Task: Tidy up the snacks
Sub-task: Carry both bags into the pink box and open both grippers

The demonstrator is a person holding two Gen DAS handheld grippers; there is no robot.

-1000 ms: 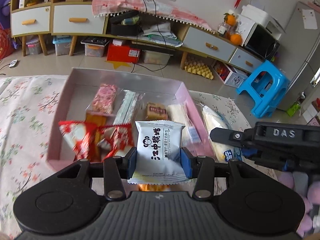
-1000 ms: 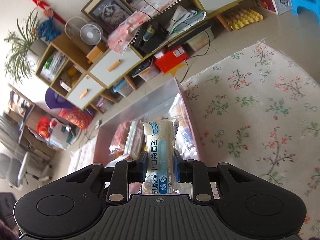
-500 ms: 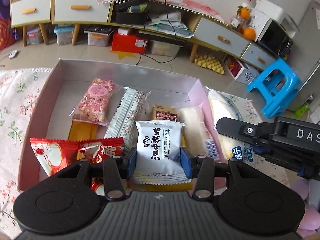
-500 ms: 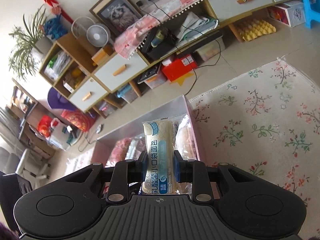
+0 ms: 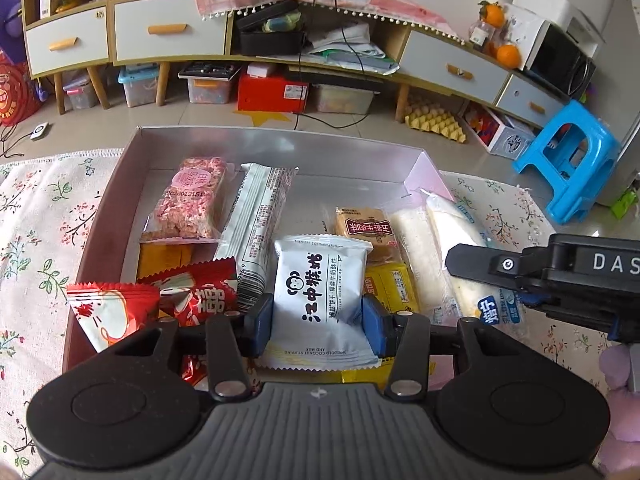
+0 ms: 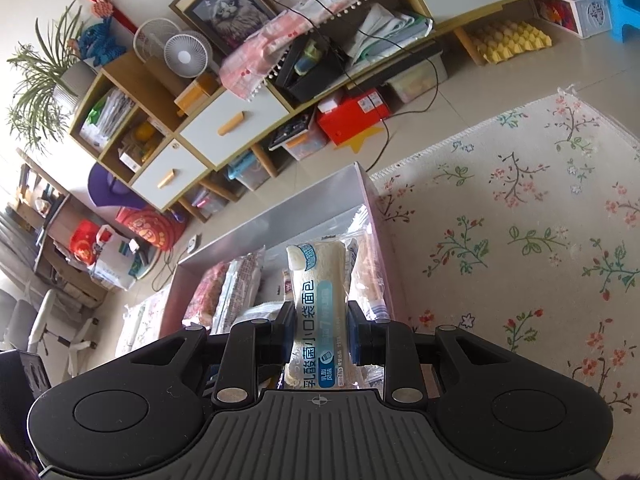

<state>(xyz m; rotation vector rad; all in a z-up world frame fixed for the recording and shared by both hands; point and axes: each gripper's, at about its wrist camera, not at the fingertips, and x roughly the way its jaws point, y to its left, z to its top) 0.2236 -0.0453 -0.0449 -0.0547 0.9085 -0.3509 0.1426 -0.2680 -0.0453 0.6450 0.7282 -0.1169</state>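
- Crinkly white film wraps the biscuit packet [image 5: 320, 284], which the left gripper [image 5: 318, 322] holds clamped by its sides between the blue pads, above the near end of the pink box [image 5: 280, 136].
- The right gripper [image 6: 320, 340] is clenched on a long bread packet [image 6: 318, 300], upright between its pads, at the box's right wall.
- The box floor near the grippers is already crowded: two red packets [image 5: 160, 300] at near left, a long white bar [image 5: 256, 220] and a pink bar [image 5: 190, 200] further in, a brown cake packet [image 5: 366, 228] and yellow packets [image 5: 390, 284] beneath the held biscuit.
- Risk: let go here, the biscuit packet would likely land on the yellow packets and slide, upsetting any order.
- Risk: the bread packet is soft; a hard squeeze may crush it, and a slack one may let it tip over the right wall onto the floral cloth [image 6: 520, 240].
- Risk: the two grippers stand close together at the right side; they could knock one another and jolt either packet loose.
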